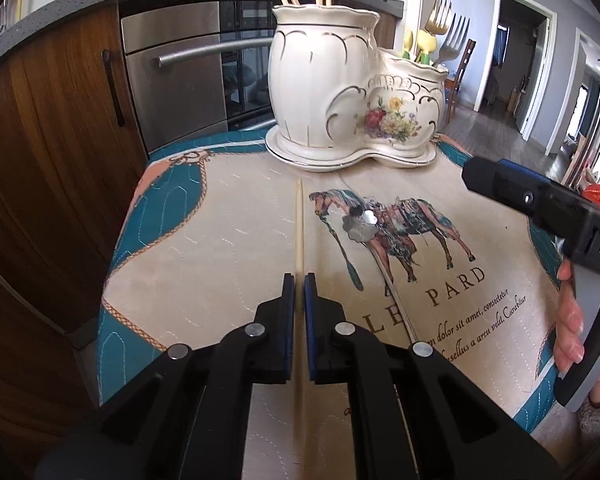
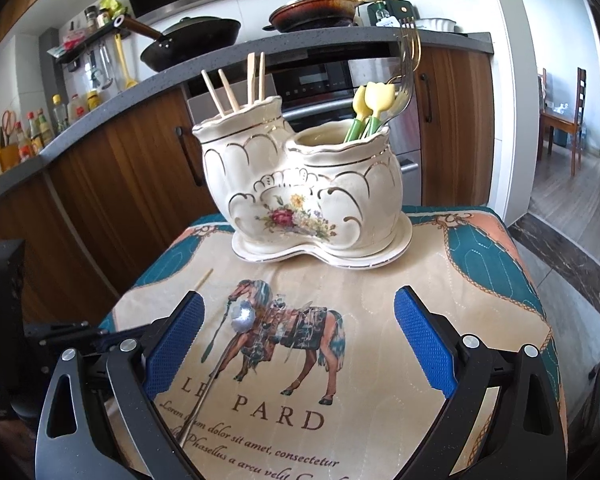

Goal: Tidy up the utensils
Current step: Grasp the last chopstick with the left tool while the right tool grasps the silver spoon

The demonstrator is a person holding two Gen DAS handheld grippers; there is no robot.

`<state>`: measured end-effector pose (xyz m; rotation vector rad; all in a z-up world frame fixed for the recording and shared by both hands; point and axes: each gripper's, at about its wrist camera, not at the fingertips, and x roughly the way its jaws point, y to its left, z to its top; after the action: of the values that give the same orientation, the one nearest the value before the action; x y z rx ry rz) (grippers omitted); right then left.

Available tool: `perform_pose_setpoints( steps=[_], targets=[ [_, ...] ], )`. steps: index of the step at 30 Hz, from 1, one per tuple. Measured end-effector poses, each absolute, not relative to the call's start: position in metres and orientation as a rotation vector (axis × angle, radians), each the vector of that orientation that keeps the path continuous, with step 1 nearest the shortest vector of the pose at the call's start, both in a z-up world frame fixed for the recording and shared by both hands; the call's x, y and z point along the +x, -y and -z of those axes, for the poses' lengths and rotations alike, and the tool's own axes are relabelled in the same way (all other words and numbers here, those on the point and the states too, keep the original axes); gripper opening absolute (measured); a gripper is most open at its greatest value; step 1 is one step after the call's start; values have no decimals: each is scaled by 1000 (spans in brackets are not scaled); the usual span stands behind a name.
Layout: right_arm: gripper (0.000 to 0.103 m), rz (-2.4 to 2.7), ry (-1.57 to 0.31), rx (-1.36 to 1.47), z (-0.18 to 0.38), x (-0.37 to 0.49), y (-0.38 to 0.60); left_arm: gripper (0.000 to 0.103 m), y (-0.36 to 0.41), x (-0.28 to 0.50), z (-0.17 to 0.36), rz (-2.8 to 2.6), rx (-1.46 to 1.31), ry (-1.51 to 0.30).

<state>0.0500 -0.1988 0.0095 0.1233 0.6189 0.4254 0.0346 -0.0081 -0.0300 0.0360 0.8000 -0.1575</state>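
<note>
A pale wooden chopstick (image 1: 299, 232) lies along the printed cloth (image 1: 220, 240) and points at the ceramic holder (image 1: 328, 92). My left gripper (image 1: 299, 280) is shut on the chopstick's near half, blue pads pressed to both sides. A metal spoon (image 1: 360, 222) with a flower-shaped bowl lies on the horse print just right of it. My right gripper (image 2: 300, 294) is open above the cloth, with the spoon (image 2: 242, 318) beside its left finger. The holder (image 2: 300, 184) has several chopsticks in its taller pot, and forks and yellow spoons in the lower one.
The cloth covers a small table (image 2: 532, 280) whose edges drop off on every side. Behind it are wooden cabinets (image 2: 132, 184), an oven (image 1: 180, 72) and a counter with pans (image 2: 192, 40). A hand (image 1: 572, 320) holds the right gripper's handle. A doorway and chair (image 2: 576, 120) are at the right.
</note>
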Motion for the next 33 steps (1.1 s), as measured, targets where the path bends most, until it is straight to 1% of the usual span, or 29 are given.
perform_pose_setpoints(
  steps=[8,11,13,14,16,17,19,22,23,25,27,30,32,33],
  targets=[
    [95,-406,-662,50,-7,48,188,5,-6,33,25,166,-19,-749],
    [92,-446,-723,44,-6,45,179,5,-16,29,19,177,-67,-693],
    [81,-470,-764,41,-2,42,172,5,-23,27,16,176,-90,-657],
    [78,-480,-785,31,1,40,167,5,-25,27,16,178,-97,-652],
    [64,-503,-818,0,7,33,155,5,-28,29,17,193,-114,-655],
    [61,-515,-831,-14,10,30,150,5,-29,29,17,198,-120,-654],
    [48,-548,-866,-34,16,24,140,5,-31,29,18,215,-135,-652],
    [39,-564,-900,-44,23,18,130,5,-33,29,19,242,-156,-654],
    [37,-555,-900,-58,23,18,127,5,-33,30,19,246,-160,-654],
    [30,-524,-895,-86,24,19,123,5,-32,30,20,252,-162,-654],
    [25,-501,-891,-110,24,22,119,5,-32,30,20,254,-162,-652],
    [21,-471,-875,-146,25,24,111,5,-32,29,19,255,-162,-647],
    [17,-471,-874,-157,24,24,108,5,-32,29,20,257,-161,-651],
    [13,-483,-877,-155,23,23,107,5,-31,29,20,257,-161,-652]
  ],
)
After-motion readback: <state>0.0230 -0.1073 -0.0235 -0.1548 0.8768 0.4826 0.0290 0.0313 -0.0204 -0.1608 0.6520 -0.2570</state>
